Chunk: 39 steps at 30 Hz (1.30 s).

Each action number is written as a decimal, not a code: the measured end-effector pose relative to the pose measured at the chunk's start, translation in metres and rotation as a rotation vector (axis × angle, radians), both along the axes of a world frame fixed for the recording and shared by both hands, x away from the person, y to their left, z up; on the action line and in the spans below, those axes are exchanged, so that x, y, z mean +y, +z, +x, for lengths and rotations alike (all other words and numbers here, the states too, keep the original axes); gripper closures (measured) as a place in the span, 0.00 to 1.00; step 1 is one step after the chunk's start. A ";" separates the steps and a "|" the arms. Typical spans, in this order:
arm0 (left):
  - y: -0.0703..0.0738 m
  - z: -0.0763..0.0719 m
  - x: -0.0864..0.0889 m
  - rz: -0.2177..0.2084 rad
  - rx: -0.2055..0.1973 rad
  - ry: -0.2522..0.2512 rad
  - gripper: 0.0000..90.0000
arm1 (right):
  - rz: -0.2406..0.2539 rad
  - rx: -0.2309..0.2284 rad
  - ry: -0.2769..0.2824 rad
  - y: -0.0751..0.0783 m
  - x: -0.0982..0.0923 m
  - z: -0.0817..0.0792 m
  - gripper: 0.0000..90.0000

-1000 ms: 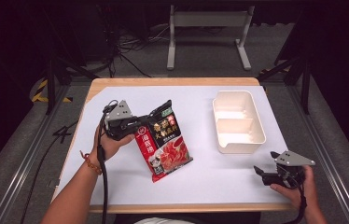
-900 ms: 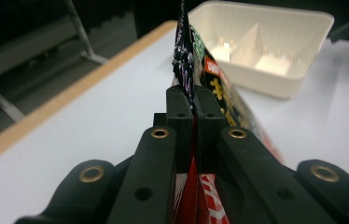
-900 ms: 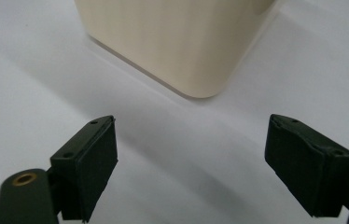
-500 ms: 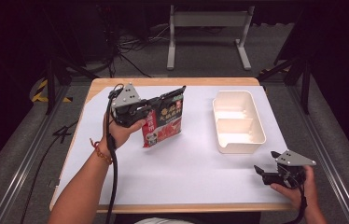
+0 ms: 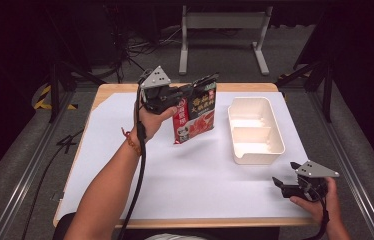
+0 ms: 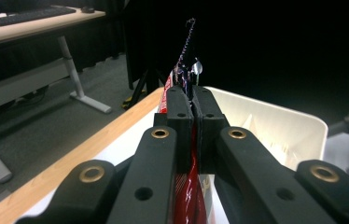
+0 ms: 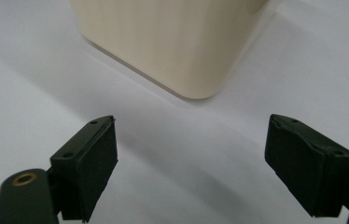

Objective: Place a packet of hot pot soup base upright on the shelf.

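A dark room surrounds the table (image 5: 185, 185), which is covered by a white sheet. Since a second ago the red snack packet (image 5: 196, 112) has been lifted off the sheet and carried toward the cream two-compartment tray (image 5: 256, 156); placement there is judged likely. It is pinched edgewise by the left gripper (image 5: 181, 93). Both tray compartments are seen empty. The right gripper (image 7: 189, 161) rests near the tray, jaws spread.

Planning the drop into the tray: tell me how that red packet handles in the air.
Probably light and floppy: the red packet hangs tilted from the left claw, pinched at one edge. Its glossy film may slip. It would likely slump flat in the cream tray.
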<state>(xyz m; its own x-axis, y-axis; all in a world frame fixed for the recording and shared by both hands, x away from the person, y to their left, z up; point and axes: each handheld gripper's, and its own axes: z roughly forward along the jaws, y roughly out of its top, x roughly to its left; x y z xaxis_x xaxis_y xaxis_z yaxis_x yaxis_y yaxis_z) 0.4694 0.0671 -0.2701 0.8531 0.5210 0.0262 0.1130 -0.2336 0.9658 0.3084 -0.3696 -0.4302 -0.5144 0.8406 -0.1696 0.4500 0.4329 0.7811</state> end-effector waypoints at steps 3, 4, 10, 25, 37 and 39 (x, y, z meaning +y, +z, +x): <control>0.005 0.007 -0.012 -0.013 -0.004 -0.008 0.97 | 0.010 0.000 0.002 0.000 0.000 0.000 0.18; 0.006 0.008 -0.016 -0.017 -0.006 -0.011 0.97 | 0.008 0.000 0.001 0.000 0.000 0.000 0.18; 0.011 0.018 -0.041 -0.010 -0.022 -0.019 0.97 | 0.006 0.005 -0.001 -0.002 -0.001 0.000 0.18; 0.015 0.040 -0.105 -0.102 -0.006 -0.107 0.97 | 0.024 0.006 0.010 -0.002 -0.002 0.001 0.18; 0.009 0.050 -0.149 -0.121 0.013 -0.138 0.98 | 0.035 0.000 0.011 -0.001 -0.004 0.001 0.18; 0.006 0.051 -0.154 -0.118 0.010 -0.137 0.97 | 0.034 0.001 0.012 -0.001 -0.003 0.001 0.18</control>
<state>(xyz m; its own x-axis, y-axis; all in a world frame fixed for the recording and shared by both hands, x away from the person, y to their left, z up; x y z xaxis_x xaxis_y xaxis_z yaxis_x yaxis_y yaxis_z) 0.5205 -0.0868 -0.2642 0.9164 0.3984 -0.0374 0.0977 -0.1322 0.9864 0.3096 -0.3731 -0.4314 -0.5248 0.8395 -0.1408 0.4453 0.4117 0.7951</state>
